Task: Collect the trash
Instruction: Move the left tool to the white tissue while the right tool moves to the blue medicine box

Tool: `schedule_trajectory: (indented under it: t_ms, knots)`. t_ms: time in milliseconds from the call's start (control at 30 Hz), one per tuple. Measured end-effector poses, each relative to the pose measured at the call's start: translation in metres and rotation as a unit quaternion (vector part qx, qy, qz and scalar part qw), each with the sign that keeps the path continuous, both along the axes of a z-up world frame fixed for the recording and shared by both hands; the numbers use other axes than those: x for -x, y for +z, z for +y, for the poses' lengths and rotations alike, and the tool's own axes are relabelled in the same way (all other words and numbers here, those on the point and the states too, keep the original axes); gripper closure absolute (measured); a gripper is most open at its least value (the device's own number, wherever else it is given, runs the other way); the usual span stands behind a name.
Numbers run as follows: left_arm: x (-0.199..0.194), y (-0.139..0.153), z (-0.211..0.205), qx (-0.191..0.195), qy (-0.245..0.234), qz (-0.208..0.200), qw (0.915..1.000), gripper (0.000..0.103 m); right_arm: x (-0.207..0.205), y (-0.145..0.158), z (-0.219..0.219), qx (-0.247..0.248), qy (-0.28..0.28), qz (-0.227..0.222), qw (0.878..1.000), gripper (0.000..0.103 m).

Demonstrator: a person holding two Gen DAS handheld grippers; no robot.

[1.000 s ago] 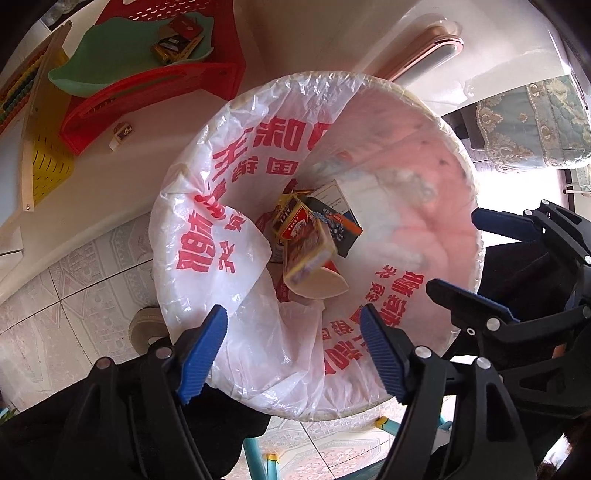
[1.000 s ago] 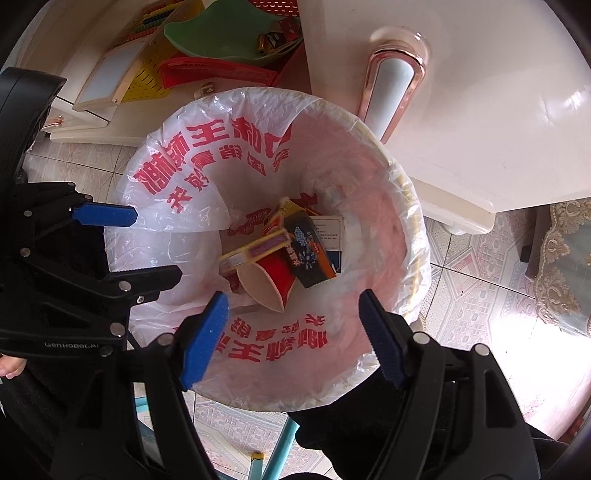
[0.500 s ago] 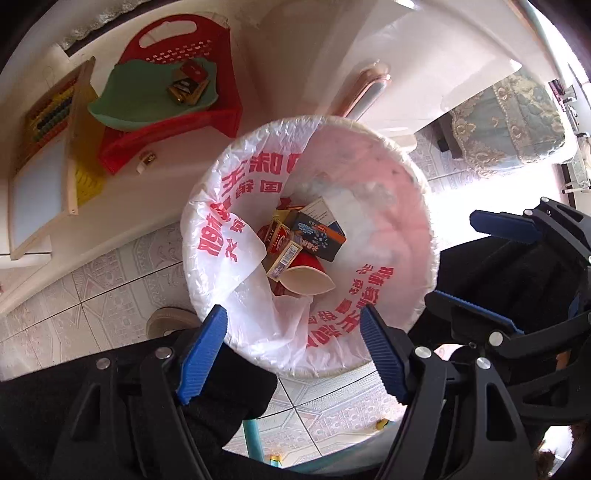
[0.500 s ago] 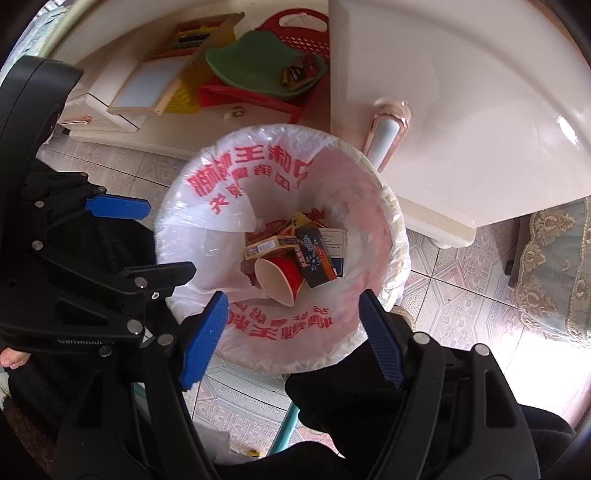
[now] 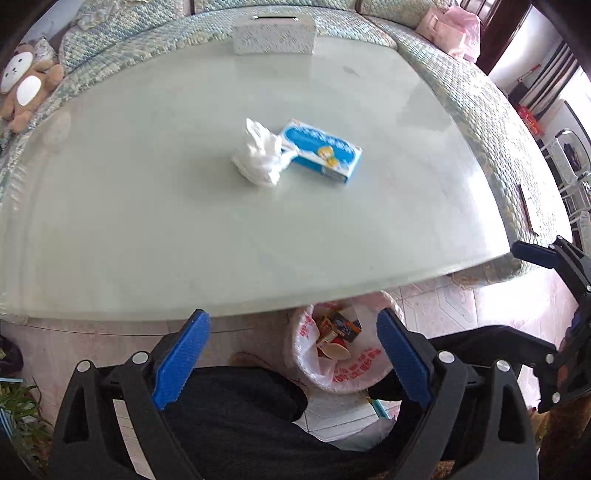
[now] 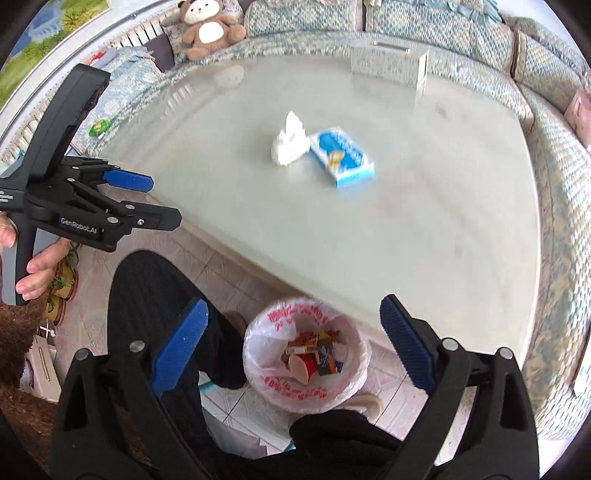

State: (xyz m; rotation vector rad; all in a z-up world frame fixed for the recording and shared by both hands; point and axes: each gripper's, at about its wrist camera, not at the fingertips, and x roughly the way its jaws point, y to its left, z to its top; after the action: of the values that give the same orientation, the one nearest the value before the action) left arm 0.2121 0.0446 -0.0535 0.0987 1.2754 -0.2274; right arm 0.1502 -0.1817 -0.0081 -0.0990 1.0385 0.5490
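A crumpled white tissue (image 5: 258, 155) (image 6: 290, 142) and a blue-and-white carton (image 5: 320, 150) (image 6: 341, 157) lie side by side in the middle of the glass table (image 5: 184, 240) (image 6: 424, 221). Below the table's near edge stands a bin lined with a white bag printed in red (image 5: 343, 354) (image 6: 306, 363), holding a red paper cup and several small boxes. My left gripper (image 5: 291, 350) (image 6: 147, 199) and right gripper (image 6: 291, 343) hang high above the bin, jaws opening wide with nothing between them. Both are well short of the tissue and carton.
A white tissue box (image 5: 273, 35) (image 6: 388, 62) stands at the table's far edge. A patterned sofa (image 5: 480, 110) wraps around the table, with a plush bear (image 6: 210, 29) on it. The person's dark-trousered legs (image 6: 155, 295) flank the bin on the tiled floor.
Both grippers have risen from close over the bin to above table height and tilted forward, so the tabletop with tissue and carton came into view. Their jaws stand wider apart.
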Motion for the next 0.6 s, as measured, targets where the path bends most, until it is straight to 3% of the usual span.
schedule_trajectory:
  t_ms: [133,300,400,600]
  knots:
    - [-0.032,0.050,0.014,0.016,0.029,0.003,0.9995,0.013,-0.031,0.054,-0.010,-0.007,-0.007,-0.048,0.999,0.006]
    - [-0.054,0.086,0.012,0.007,0.053,-0.019,0.9984,0.012,-0.068,0.085,-0.011,0.002,0.005,-0.064,0.998,0.006]
    - [-0.067,0.083,0.007,0.007,0.060,-0.012,0.9981,0.011,-0.084,0.087,-0.003,0.016,0.026,-0.061,0.998,0.006]
    - [-0.094,0.038,-0.012,-0.026,0.046,0.015,0.9985,0.011,-0.111,0.061,0.020,0.047,0.060,-0.046,0.996,0.006]
